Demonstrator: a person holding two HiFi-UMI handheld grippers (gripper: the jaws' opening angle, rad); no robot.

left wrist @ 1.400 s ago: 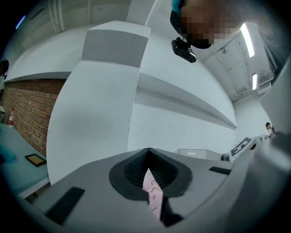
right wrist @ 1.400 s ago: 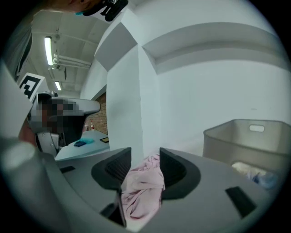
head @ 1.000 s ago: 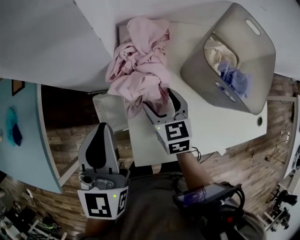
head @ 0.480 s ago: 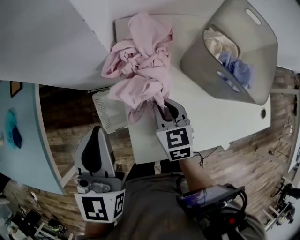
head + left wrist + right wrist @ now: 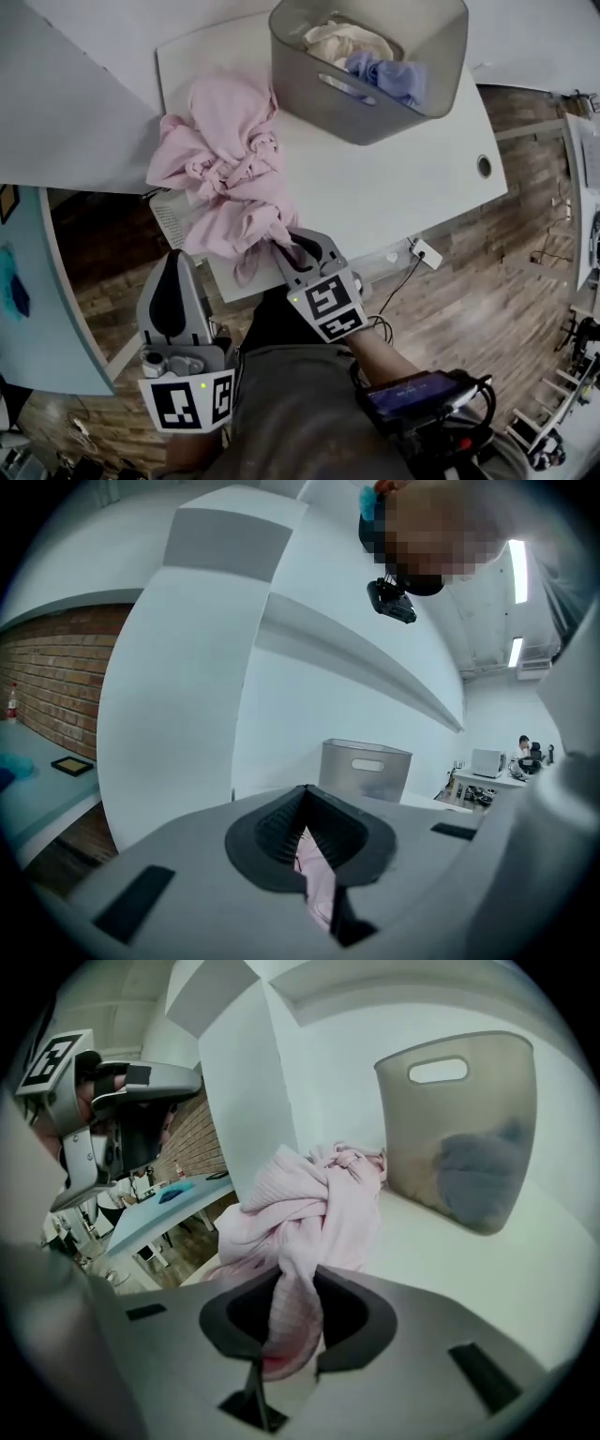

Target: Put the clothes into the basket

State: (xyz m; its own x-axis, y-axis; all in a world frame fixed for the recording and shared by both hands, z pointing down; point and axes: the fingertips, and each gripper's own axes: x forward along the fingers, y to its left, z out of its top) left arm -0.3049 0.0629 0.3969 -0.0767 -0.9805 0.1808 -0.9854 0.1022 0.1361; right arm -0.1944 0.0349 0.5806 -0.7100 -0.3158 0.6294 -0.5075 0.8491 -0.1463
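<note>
– Pink garment (image 5: 225,169): position?
– Heaped on desk (image 5: 394,187), near edge. Right gripper (image 5: 286,248), jaws just closed, clamps its hanging fold. Basket (image 5: 319,89) lies beyond the heap. Left gripper (image 5: 175,261) closed, empty, farther off.

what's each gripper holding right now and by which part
Right gripper, jaws just closing, pinches a bunched fold at the near end of the pink garment. Left gripper holds nothing.
</note>
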